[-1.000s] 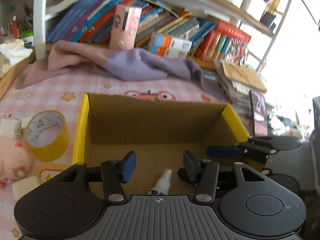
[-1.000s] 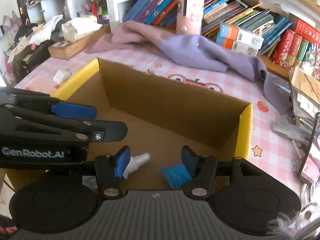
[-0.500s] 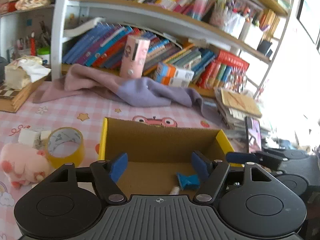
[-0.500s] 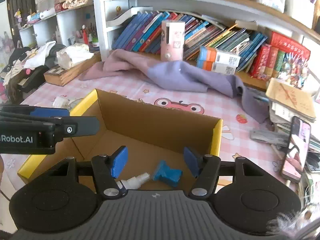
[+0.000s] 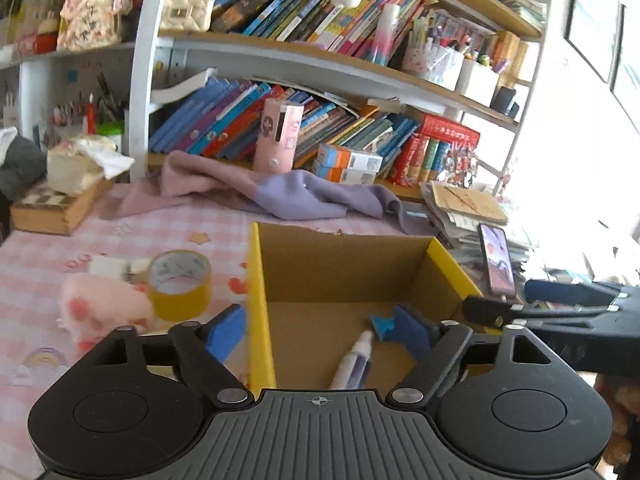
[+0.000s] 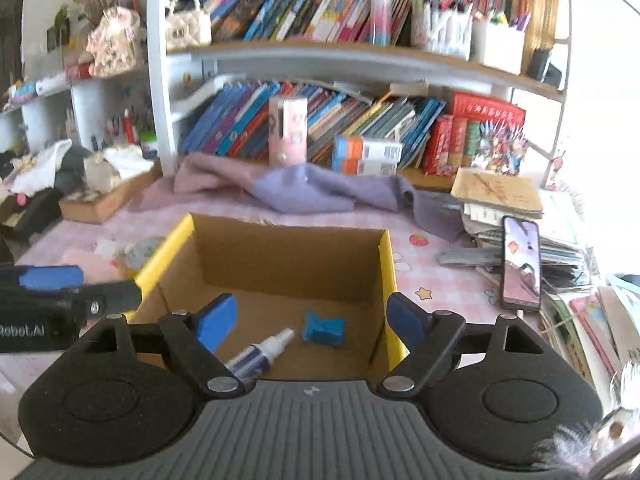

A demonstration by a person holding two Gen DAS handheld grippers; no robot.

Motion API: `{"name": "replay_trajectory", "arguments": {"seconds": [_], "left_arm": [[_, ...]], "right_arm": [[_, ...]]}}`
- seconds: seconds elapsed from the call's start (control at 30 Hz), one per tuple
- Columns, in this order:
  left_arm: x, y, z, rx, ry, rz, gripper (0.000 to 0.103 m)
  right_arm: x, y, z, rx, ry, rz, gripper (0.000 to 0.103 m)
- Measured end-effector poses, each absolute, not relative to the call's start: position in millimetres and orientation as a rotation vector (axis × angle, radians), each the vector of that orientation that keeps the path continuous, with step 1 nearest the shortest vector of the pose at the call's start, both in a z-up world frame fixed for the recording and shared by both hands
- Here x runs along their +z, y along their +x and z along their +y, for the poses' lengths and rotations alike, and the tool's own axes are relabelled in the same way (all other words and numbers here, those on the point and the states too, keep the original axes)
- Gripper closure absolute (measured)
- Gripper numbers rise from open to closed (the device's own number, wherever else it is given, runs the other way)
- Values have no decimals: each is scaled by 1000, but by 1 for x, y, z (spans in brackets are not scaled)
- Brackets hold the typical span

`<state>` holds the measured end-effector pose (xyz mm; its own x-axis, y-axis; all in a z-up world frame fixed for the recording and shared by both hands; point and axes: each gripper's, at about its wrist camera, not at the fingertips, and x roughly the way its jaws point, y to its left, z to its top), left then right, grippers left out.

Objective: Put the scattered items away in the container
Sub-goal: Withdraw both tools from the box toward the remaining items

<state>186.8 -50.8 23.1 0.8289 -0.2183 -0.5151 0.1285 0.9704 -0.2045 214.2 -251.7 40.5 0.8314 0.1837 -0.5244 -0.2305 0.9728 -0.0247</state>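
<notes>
A cardboard box (image 5: 340,272) (image 6: 280,256) with yellow rims stands on the pink checked tablecloth. On its floor lie a small spray bottle (image 5: 354,364) (image 6: 260,352) and a crumpled blue item (image 5: 382,324) (image 6: 322,328). My left gripper (image 5: 320,330) (image 6: 80,288) hovers above the box's near left wall, its jaws opening with nothing gripped. My right gripper (image 6: 312,320) (image 5: 532,302) hangs over the box's near right side, jaws also opening and empty. Left of the box sit a yellow tape roll (image 5: 180,284), a pink plush toy (image 5: 104,308) and a small white item (image 5: 108,266).
A pink and purple cloth (image 5: 280,196) lies behind the box below a crowded bookshelf (image 5: 320,64). A phone (image 5: 498,260) leans on a paper stack (image 5: 460,204) at the right. A wooden tray (image 5: 60,208) with tissues sits at the far left.
Both grippers have drawn back and up out of the box and their jaws have spread wider. The spray bottle and the blue item stay on the box floor.
</notes>
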Motion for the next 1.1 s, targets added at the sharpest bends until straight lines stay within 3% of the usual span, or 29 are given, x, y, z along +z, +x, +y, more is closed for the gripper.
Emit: {"name": "replay_trajectory", "arguments": {"seconds": [0.1,0.2,0.6,1.1], "left_arm": [[27,158,-36,-184,-149,537,7],[26,132,-19,-186,-160,551,5],[15,79,43,-70,-87,608,4],[8,50,81,-46,-53,668,1]], "right_arm": [[43,188,-240,170,-74,531,20],[44,154,-226,165,-80,502,16],[28,74,-182,53,-66,541,15],[16,65,-110,256,-117,637,15]]}}
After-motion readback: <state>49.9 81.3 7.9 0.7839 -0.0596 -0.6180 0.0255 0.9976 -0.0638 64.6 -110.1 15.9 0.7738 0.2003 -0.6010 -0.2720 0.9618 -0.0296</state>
